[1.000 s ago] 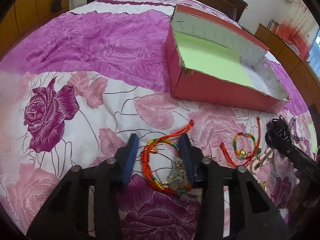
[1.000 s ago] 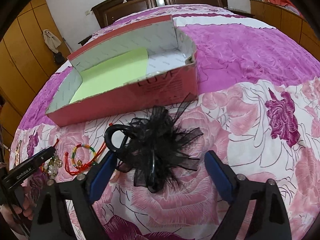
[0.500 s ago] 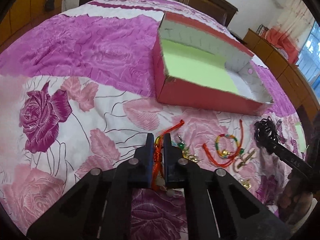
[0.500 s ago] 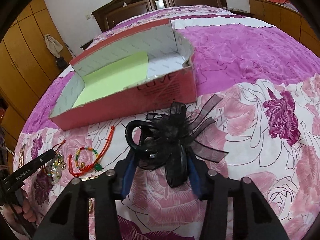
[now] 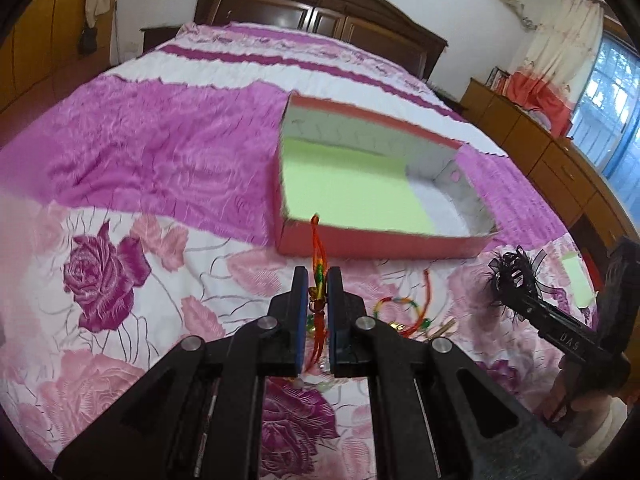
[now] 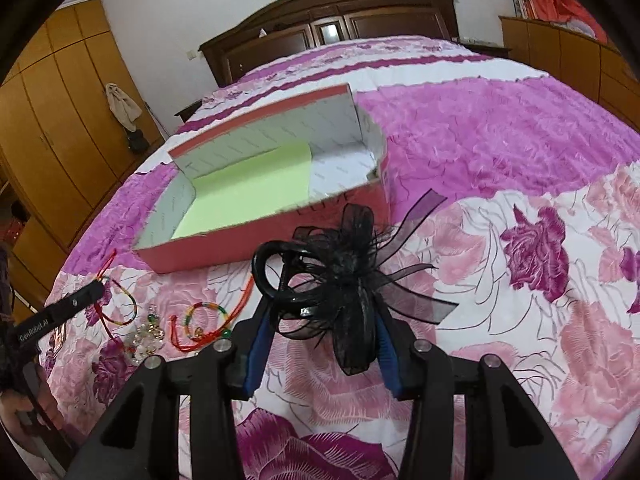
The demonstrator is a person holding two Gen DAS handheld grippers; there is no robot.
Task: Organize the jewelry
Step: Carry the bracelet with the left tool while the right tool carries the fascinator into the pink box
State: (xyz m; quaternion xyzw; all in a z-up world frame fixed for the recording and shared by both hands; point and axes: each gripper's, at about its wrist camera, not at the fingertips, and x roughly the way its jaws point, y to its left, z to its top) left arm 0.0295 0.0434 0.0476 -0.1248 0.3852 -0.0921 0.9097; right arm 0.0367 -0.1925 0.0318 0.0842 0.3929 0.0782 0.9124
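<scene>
box [image 6: 208, 254] lies just beyond bracelet [image 6: 208, 320] and beads [image 6: 146, 338] on bedspread [image 6: 500, 140].

Bright, even daylight from window [image 5: 616, 120] at right edge. Soft, faint shadows. Motion blur on box [image 5: 372, 184] rim. Strong fisheye bending, dark vignette in corners.

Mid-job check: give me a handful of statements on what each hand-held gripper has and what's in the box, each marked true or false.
1. The left hand-held gripper is shut on a red cord bracelet. True.
2. The right hand-held gripper is open, with nothing between its pads. False: it grips the black hair clip.
3. The red box already holds a bracelet. False: only a green sheet lies inside.
4. A second bracelet lies on the bedspread. True.
5. The box has its lid on. False: it is open-topped.
</scene>
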